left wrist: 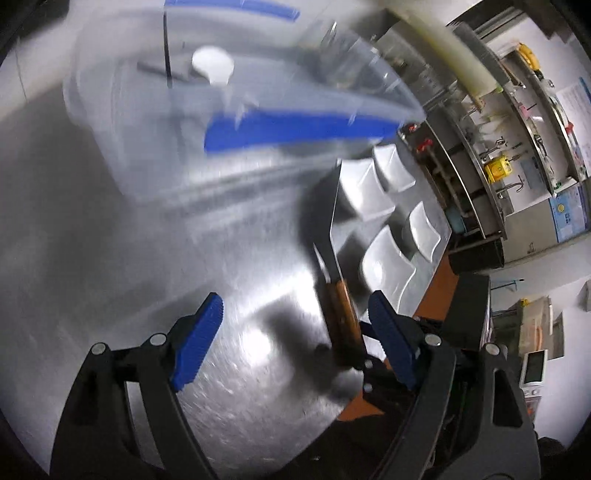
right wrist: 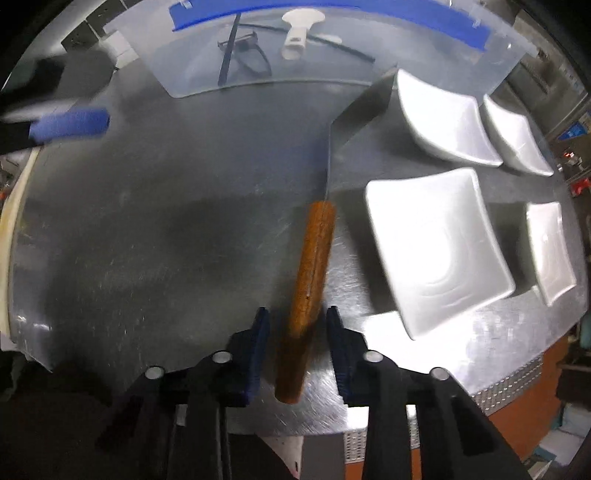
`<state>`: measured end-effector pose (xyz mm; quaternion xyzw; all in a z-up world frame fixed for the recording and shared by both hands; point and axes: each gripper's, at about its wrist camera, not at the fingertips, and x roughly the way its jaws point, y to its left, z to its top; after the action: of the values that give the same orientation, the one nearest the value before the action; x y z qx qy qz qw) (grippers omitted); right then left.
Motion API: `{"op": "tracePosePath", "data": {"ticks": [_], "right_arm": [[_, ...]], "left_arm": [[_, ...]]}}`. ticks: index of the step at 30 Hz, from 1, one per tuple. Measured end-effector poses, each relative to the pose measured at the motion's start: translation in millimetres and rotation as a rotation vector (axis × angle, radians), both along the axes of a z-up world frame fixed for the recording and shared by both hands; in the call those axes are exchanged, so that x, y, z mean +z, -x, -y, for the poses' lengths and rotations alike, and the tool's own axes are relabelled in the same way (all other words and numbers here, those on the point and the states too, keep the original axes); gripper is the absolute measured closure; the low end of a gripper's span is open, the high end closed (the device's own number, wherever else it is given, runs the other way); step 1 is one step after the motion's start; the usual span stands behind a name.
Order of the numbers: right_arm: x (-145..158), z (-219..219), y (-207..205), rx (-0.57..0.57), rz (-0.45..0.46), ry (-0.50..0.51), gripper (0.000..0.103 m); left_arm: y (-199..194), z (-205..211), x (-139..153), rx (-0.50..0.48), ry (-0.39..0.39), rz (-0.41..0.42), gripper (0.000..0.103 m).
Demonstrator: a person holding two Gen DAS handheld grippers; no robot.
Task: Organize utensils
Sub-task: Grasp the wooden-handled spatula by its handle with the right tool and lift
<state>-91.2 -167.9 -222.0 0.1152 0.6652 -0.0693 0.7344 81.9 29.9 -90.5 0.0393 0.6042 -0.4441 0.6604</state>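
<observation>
Partly done, by my read: a black peeler (right wrist: 245,55) and a white utensil (right wrist: 297,31) already lie in the clear bin (right wrist: 192,79). The cleaver (right wrist: 314,254) is still out on the table (right wrist: 147,221), just short of the bin, blade toward it, white dishes (right wrist: 436,243) on its right. Your right gripper (right wrist: 297,332) straddles the wooden handle, jaws narrow but with gaps either side, not clamped. Your left gripper (left wrist: 295,332) is wide open and empty, with the cleaver handle close to its right finger. Left: grip, lift, drop in the bin.
</observation>
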Motion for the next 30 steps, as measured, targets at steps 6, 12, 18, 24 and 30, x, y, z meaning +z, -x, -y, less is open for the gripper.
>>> {"op": "tracePosePath", "data": {"ticks": [6, 12, 18, 24, 30], "right_arm": [[-1.7, 16.3, 9.1, -0.098, 0.028, -0.134, 0.088], [13.1, 31.1, 29.6, -0.196, 0.107, -0.494, 0.088], [31.1, 16.8, 38.5, -0.167, 0.125, -0.558, 0.088], [51.7, -8.5, 23.6, -0.096, 0.1, -0.532, 0.088], [76.0, -10.1, 35.6, -0.085, 0.141, -0.491, 0.088]], "left_arm": [[5.7, 2.0, -30.6, 0.007, -0.02, -0.1, 0.026], [12.4, 15.4, -48.9, 0.01, -0.001, -0.205, 0.026], [12.9, 26.9, -62.7, 0.014, -0.019, -0.273, 0.026], [10.9, 23.9, -66.5, 0.056, -0.06, -0.25, 0.068], [20.3, 19.9, -44.1, 0.057, 0.007, -0.259, 0.07]]}}
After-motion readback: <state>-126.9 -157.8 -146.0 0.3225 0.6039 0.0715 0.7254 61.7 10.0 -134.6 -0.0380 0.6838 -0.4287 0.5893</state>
